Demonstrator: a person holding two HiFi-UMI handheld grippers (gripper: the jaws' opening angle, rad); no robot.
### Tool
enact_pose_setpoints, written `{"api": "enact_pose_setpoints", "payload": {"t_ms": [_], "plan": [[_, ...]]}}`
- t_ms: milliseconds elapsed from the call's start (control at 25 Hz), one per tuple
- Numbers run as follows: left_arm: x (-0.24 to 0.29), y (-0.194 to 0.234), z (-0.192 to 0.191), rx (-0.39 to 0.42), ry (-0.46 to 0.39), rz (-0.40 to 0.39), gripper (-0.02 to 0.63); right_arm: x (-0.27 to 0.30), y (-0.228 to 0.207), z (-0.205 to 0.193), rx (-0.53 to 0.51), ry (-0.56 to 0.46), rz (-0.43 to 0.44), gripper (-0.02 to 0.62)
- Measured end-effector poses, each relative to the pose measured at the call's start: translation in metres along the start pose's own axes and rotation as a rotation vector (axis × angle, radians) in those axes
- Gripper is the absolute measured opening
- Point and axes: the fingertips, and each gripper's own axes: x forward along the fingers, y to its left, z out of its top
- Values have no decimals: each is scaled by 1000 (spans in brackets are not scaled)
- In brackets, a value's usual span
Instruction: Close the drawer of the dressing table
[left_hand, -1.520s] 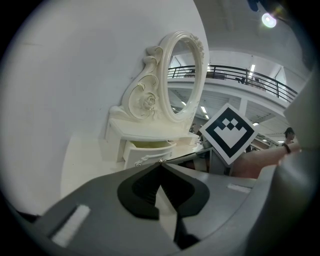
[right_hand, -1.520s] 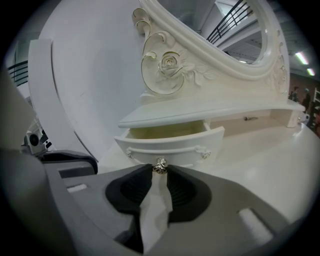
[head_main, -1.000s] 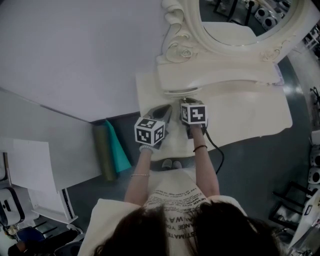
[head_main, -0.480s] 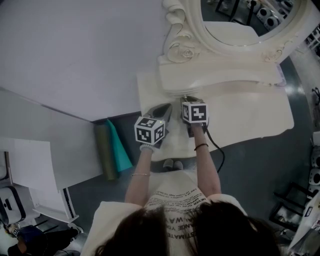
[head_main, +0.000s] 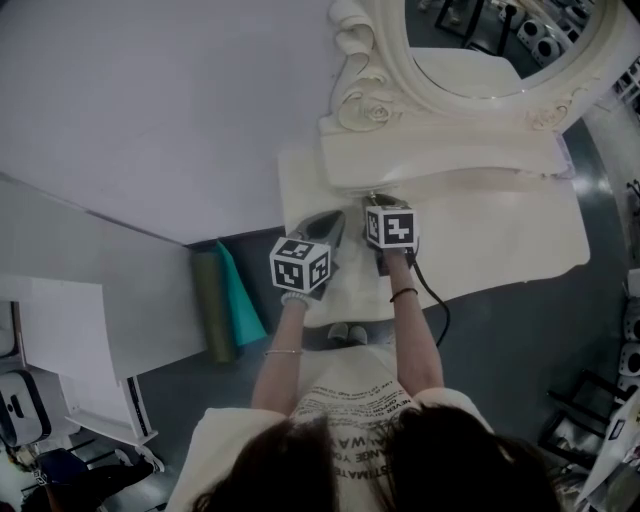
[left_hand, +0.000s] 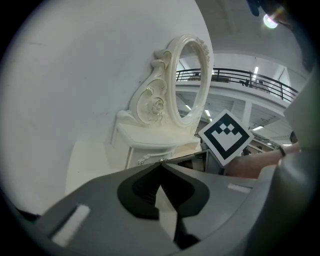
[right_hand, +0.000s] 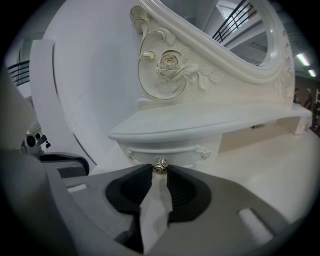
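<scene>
Right gripper view shows the right gripper (right_hand: 160, 170) with its jaws clamped on the small round knob (right_hand: 160, 164) of the drawer (right_hand: 175, 149), which sits under the mirror (head_main: 480, 40) at the back of the cream bench (head_main: 500, 235). Just beside it, the left gripper (left_hand: 161, 164) has its jaws together and holds nothing.

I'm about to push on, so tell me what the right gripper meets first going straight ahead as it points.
The small metal knob, already between the jaw tips of the right gripper. Directly behind it stands the white drawer front of the dressing table. Nothing else seems to lie in that line.
</scene>
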Motion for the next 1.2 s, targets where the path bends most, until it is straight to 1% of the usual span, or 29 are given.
{"api": "enact_pose_setpoints", "payload": {"t_ms": [880,1200], "plan": [[3,7,4,-11,-9,16,2,7,-2,8,-7,-9,3,100],[3,6,3,-12,-8,2,2,7,-2,9,2,-17,-3,100]]}}
